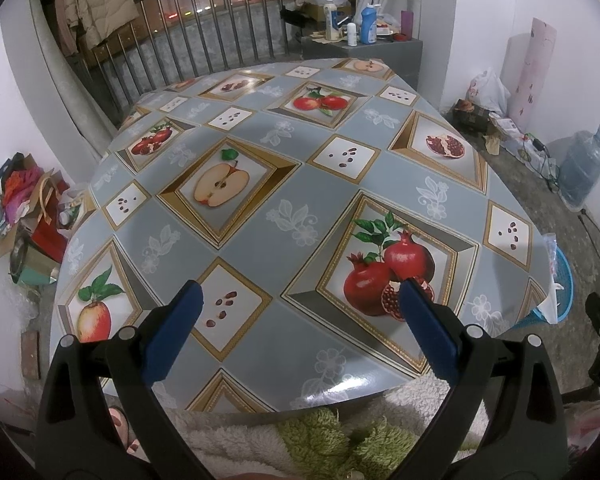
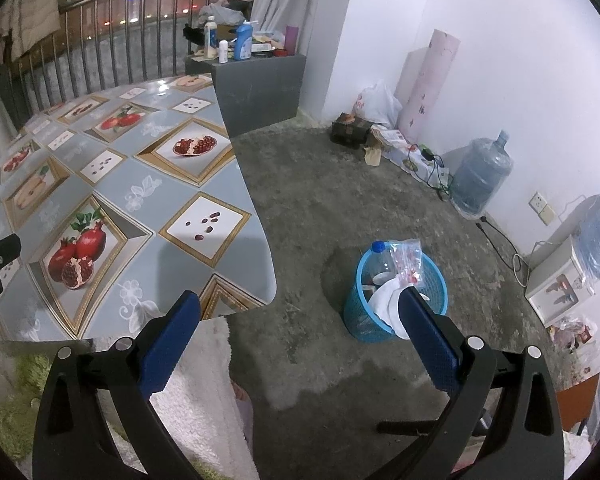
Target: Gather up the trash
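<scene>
Now one basket [image 2: 364,316] — two empty claws.

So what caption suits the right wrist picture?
Open right gripper above the floor, blue basket already holding trash.

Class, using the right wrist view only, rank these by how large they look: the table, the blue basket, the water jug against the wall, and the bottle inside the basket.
1. Table
2. Blue basket and water jug: similar, and the basket sits nearer the camera, so unranked
3. Bottle
</scene>
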